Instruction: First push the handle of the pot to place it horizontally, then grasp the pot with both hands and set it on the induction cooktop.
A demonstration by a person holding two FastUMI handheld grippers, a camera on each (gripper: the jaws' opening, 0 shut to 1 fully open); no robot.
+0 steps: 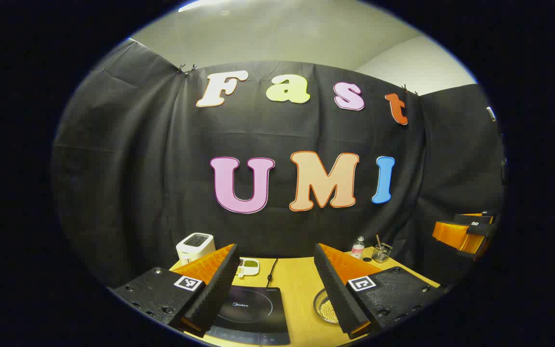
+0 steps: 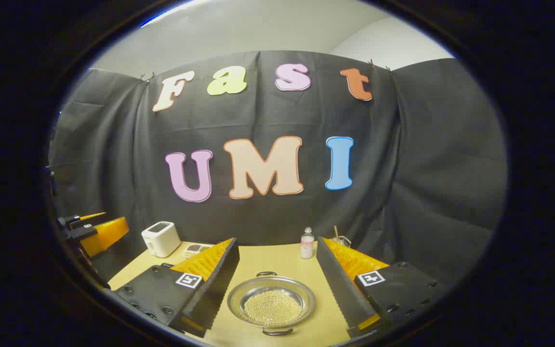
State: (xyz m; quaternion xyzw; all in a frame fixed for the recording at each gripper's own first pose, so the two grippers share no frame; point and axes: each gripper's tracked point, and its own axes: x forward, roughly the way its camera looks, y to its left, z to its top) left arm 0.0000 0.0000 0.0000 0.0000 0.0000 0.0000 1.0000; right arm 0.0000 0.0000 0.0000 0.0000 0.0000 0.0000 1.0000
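1. We see the pot, a round, shiny metal pan, wide and low, sitting flat on the yellow table. It holds lots of tiny pale balls. It has two small dark loop handles, one on the far rim and one on the near rim.
2. We see the induction cooktop, a flat black square lying on the same table, with the pot off to one side, not touching it.
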